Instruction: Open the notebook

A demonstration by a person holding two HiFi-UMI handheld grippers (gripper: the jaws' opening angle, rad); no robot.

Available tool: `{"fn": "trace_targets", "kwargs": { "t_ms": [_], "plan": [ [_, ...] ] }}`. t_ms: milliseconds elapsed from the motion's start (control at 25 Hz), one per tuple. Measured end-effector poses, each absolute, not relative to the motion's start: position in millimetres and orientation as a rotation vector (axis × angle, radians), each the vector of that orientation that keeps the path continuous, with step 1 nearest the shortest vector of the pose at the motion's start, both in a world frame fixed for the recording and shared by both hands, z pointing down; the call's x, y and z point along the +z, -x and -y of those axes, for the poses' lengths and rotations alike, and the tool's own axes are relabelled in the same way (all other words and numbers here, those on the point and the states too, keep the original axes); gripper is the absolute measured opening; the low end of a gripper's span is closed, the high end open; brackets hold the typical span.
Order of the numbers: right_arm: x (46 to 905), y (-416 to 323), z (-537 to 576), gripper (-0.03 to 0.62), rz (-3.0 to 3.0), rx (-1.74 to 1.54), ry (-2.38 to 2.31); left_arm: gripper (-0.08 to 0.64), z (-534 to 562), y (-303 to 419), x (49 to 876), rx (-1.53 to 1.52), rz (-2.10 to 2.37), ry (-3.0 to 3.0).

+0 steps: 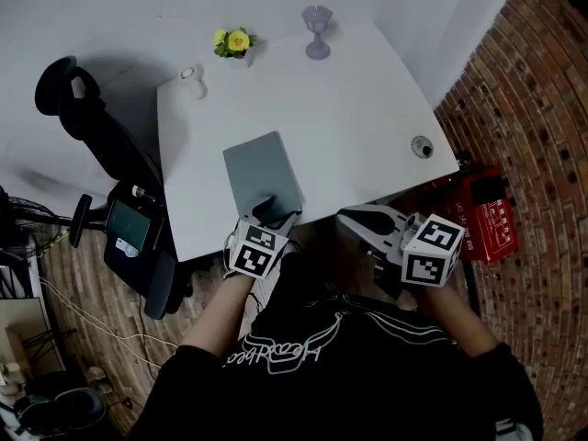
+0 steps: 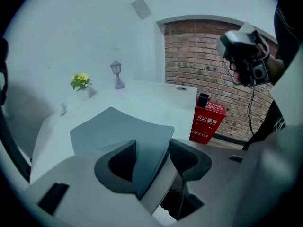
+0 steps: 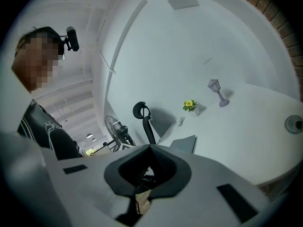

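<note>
A closed grey notebook (image 1: 262,168) lies on the white table (image 1: 367,108), close to the front edge. My left gripper (image 1: 271,211) sits at the notebook's near edge and points down at it. In the left gripper view the grey cover (image 2: 118,126) runs in between the two dark fingers (image 2: 116,167), with a strip of white pages under it; the left gripper (image 2: 152,162) stands open around that edge and I see no pad pressing. My right gripper (image 1: 347,216) hangs off the table's front edge to the right, shut and empty (image 3: 149,148).
At the table's back stand a yellow flower pot (image 1: 235,42), a purple lamp-shaped ornament (image 1: 316,31) and a small white object (image 1: 193,79). A round grommet (image 1: 422,146) sits at the right. A black office chair (image 1: 110,182) is left, a red box (image 1: 487,214) and brick wall right.
</note>
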State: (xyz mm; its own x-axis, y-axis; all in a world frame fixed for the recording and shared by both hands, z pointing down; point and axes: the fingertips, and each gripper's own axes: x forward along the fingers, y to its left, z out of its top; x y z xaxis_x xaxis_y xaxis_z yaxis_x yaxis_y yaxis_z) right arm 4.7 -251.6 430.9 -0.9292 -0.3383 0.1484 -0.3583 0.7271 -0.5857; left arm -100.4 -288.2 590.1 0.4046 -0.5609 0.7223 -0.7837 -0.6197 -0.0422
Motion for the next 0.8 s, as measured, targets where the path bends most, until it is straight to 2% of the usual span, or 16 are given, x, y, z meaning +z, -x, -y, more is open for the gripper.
{"fn": "trace_targets", "kwargs": {
  "t_ms": [240,800],
  "plan": [
    [434,-4,249,0.002,2.883,1.003,-0.577,0.15,281,93,583,1.007,1.14,-2.395],
    [432,-10,240,0.002,2.885,1.003,-0.579,0.066,280,94,567,1.065,1.194,-2.461]
  ]
}}
